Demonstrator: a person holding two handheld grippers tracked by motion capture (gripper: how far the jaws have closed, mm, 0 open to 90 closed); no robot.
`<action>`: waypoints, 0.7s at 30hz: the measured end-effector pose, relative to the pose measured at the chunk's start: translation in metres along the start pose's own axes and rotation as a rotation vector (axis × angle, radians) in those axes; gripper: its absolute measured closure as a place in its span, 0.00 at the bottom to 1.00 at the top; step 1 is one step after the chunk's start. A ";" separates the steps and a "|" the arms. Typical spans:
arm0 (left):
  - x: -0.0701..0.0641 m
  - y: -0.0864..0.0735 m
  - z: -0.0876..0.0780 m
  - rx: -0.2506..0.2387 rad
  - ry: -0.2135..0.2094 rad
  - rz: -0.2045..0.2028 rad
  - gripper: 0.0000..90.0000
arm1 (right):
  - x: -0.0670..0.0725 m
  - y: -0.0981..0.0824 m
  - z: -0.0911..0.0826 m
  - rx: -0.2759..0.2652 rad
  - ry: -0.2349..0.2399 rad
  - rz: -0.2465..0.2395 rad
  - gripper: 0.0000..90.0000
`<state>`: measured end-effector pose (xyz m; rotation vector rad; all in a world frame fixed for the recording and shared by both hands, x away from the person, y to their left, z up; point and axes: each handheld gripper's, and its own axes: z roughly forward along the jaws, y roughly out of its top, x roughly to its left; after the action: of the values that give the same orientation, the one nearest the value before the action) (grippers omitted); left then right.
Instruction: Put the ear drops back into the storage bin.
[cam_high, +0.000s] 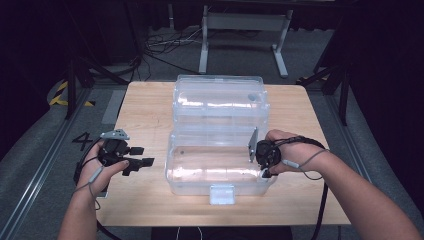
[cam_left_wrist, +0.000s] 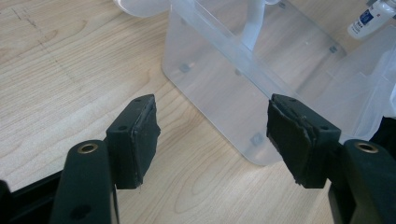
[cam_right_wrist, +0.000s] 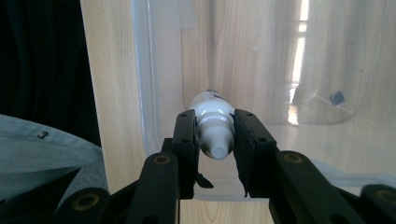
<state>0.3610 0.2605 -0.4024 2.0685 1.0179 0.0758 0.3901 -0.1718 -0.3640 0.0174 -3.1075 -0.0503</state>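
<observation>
Wooden tabletop (cam_high: 145, 107) bears a clear plastic box (cam_high: 220, 165), over whose right end the right gripper (cam_right_wrist: 215, 140) clamps a white bottle (cam_right_wrist: 212, 122), while the left gripper (cam_left_wrist: 212, 140) stands apart beside its left wall

Markings at the worktable

A dark numeral "4" (cam_high: 83, 140) stood on the grey floor at the left edge of the high view, just beside the table (cam_high: 145, 107). A small white bottle (cam_left_wrist: 369, 19) at the upper right of the left gripper view carried a blue label, its print too small to read.
</observation>
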 end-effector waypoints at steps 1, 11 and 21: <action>0.000 0.000 0.000 0.000 0.000 0.000 0.38 | 0.000 0.000 0.001 0.000 0.003 0.003 0.79; 0.000 0.000 0.000 0.004 0.000 -0.001 0.38 | -0.002 0.001 0.012 0.011 0.018 0.001 0.79; 0.001 0.000 0.001 0.007 0.002 0.002 0.38 | -0.005 0.002 0.024 0.023 0.026 0.001 0.79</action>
<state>0.3617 0.2608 -0.4032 2.0758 1.0189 0.0754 0.3940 -0.1693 -0.3878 0.0163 -3.0819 -0.0139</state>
